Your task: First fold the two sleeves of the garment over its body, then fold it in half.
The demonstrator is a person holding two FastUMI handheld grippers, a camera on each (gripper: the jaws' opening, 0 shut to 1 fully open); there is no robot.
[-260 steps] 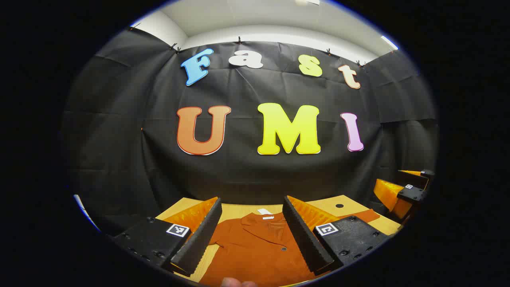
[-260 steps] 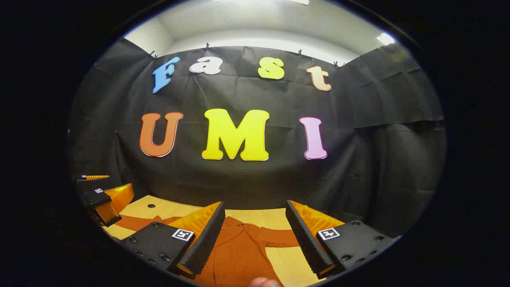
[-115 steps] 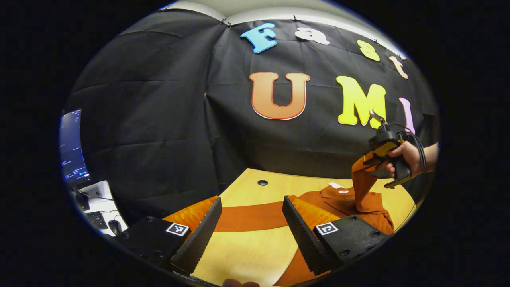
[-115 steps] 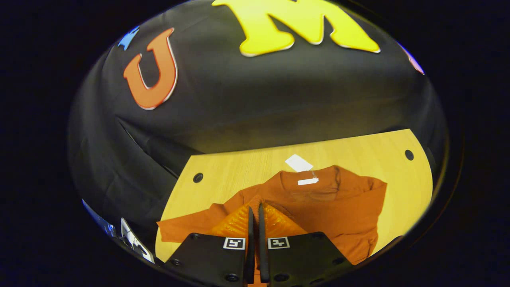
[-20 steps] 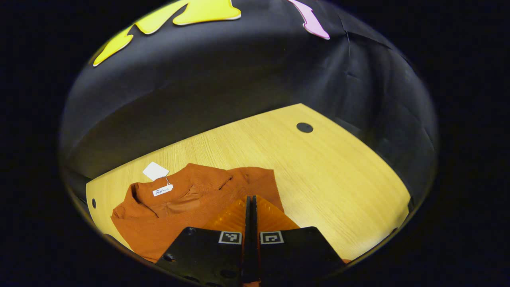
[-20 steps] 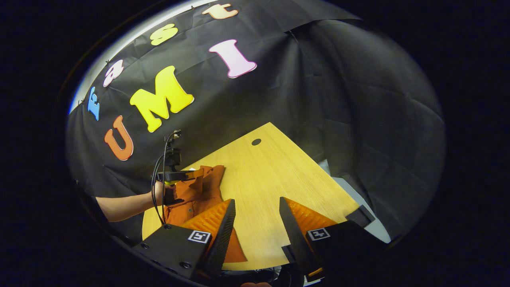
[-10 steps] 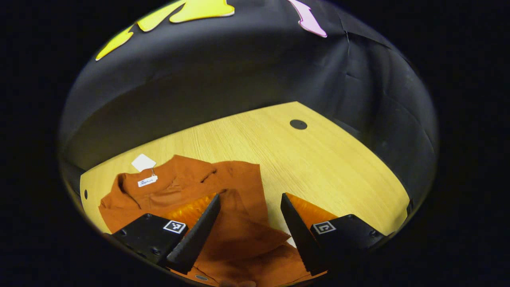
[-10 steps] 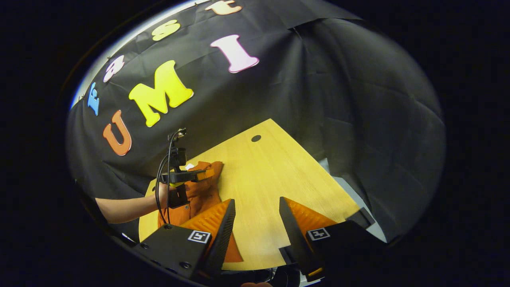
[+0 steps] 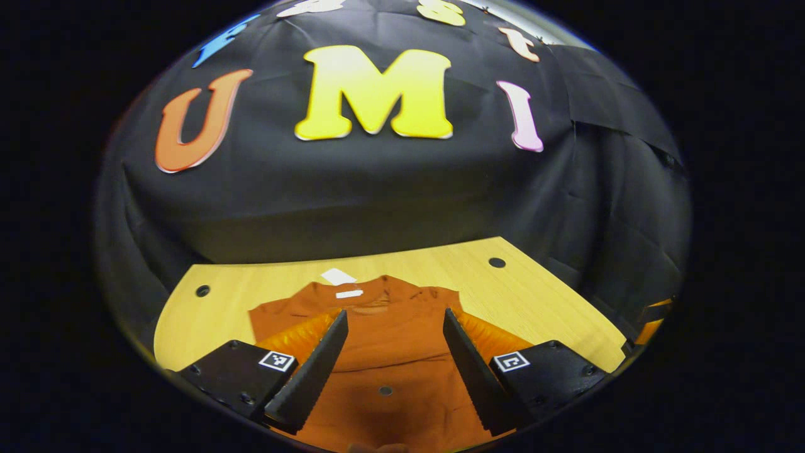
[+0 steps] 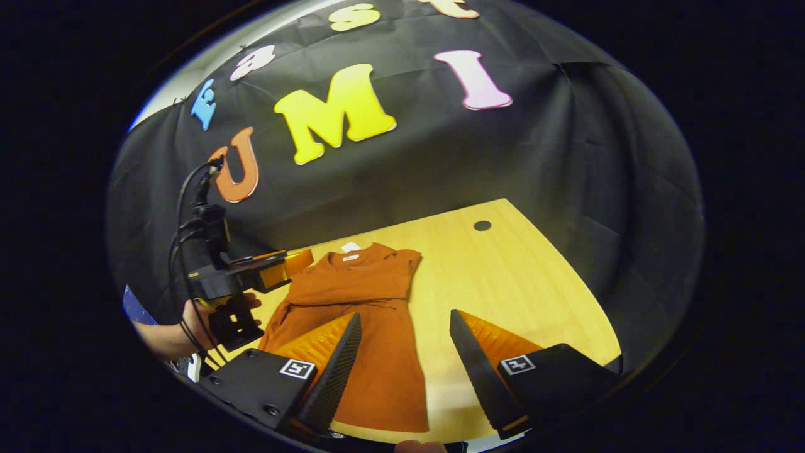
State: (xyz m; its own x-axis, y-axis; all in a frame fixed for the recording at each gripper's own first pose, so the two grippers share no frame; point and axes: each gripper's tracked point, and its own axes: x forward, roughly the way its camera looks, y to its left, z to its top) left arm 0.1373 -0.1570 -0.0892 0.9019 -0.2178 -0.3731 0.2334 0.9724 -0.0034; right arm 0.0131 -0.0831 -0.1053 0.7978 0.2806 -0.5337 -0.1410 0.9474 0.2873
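Note:
A rust-orange garment lies flat on the wooden table, collar and white tag at the far end. In the right gripper view the garment is a narrow strip with both sleeves lying across its body. My left gripper is open above the garment's lower body, nothing between its fingers. My right gripper is open too, hovering over the table by the garment's near right edge. The left gripper, held by a hand, hangs to the left of the garment there.
Round cable holes mark the table: one at the far right, one at the far left, and one in the right gripper view. Bare wood lies to the right of the garment. The black cloth wall stands behind the table.
My left gripper opened, let the sleeve drop onto the body, then drew back and swung to face the collar. My right gripper stayed open and turned toward the garment.

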